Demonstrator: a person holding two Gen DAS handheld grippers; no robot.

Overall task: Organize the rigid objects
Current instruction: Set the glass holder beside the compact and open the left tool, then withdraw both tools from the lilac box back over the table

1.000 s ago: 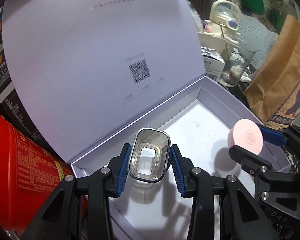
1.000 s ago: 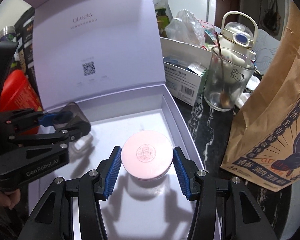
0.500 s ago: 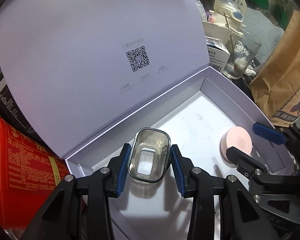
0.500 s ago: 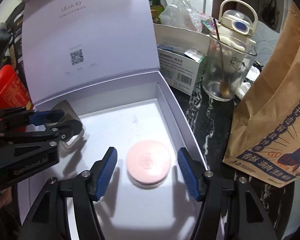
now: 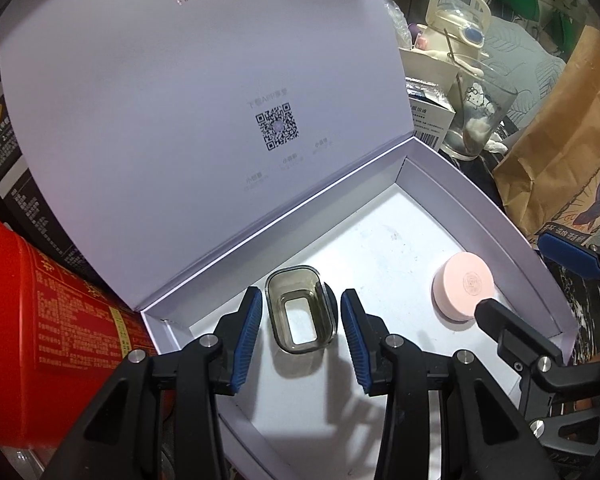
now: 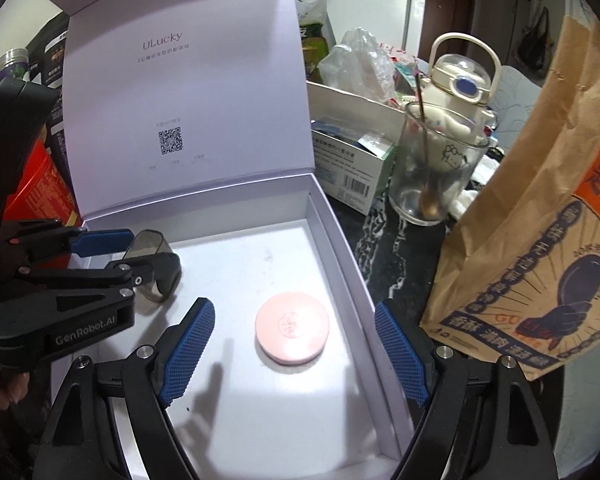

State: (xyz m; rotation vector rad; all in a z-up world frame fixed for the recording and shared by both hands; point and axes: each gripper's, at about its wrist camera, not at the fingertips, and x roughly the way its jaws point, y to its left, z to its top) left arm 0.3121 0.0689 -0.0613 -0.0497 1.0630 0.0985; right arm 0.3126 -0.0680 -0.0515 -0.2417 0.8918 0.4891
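Pads of the right gripper (image 6: 294, 312) stand wide and are opening, with the pink round case (image 6: 292, 328) lying flat between them on the floor of the white box (image 6: 334, 240), touched by neither pad. The case sits near the box's right wall. To the left, the left gripper (image 5: 300, 300) is clenched on the clear rectangular container (image 5: 300, 320), its open mouth facing the wrist camera, low over the box's left part near the hinge. Behind both, the box's lid (image 6: 188, 92) stands up, showing a printed code. Left of the box is a red tin (image 5: 40, 320). To the right, outside the box, a paper bag (image 6: 540, 240) stands near, with a glass cup (image 6: 432, 176) holding a spoon farther back.
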